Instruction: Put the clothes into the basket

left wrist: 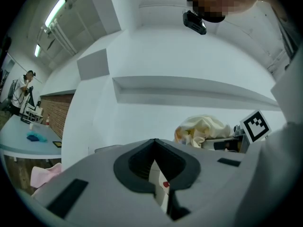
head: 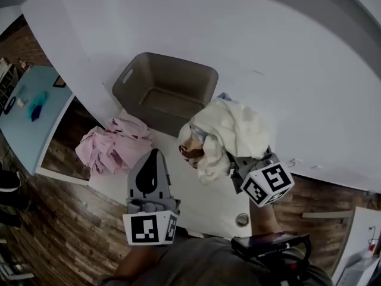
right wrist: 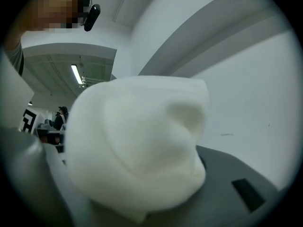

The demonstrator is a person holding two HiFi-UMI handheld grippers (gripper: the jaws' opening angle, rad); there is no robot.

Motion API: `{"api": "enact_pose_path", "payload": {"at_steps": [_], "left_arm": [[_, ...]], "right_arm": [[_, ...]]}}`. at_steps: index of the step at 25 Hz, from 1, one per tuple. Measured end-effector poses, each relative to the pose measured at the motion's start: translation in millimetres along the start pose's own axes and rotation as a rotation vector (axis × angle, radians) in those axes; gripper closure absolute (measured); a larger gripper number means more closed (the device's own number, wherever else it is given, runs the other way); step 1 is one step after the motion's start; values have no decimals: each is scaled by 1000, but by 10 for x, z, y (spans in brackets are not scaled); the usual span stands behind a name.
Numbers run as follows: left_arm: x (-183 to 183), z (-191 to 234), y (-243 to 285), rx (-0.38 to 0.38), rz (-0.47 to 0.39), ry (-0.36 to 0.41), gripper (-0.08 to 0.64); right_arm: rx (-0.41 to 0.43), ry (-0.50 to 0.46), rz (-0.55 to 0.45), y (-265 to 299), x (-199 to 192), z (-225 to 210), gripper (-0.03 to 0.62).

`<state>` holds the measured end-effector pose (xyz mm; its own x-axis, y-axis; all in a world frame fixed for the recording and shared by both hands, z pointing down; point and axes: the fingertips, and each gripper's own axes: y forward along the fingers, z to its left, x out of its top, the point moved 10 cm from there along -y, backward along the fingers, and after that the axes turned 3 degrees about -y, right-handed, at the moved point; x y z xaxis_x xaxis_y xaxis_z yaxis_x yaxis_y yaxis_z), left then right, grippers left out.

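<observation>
Cream garment [head: 229, 130] pinched in right gripper [head: 240, 160] — left gripper [head: 156, 155] pressed together, empty

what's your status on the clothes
Right gripper shut on cream cloth bundle, held near the empty grey plastic basket. Left gripper shut, empty. Pink clothes pile on white table. Nothing between bundle and basket.

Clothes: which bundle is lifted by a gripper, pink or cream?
The cream bundle, held up by the right gripper near the basket; the pink bundle lies loose on the white table.
</observation>
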<state>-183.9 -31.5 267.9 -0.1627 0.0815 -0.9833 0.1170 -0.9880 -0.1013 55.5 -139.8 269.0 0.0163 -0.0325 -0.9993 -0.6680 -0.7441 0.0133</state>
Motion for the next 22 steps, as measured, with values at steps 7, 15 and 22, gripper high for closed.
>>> {"api": "enact_pose_path", "payload": {"at_steps": [7, 15, 22], "left_arm": [[87, 742, 579, -52, 35, -45, 552], [-71, 1173, 1099, -87, 103, -96, 552], [-336, 1379, 1415, -91, 159, -168, 552]], "right_arm": [[-59, -20, -6, 948, 286, 56, 425], [-97, -50, 123, 1711, 211, -192, 416], [-80, -86, 358, 2085, -20, -361, 348]]}}
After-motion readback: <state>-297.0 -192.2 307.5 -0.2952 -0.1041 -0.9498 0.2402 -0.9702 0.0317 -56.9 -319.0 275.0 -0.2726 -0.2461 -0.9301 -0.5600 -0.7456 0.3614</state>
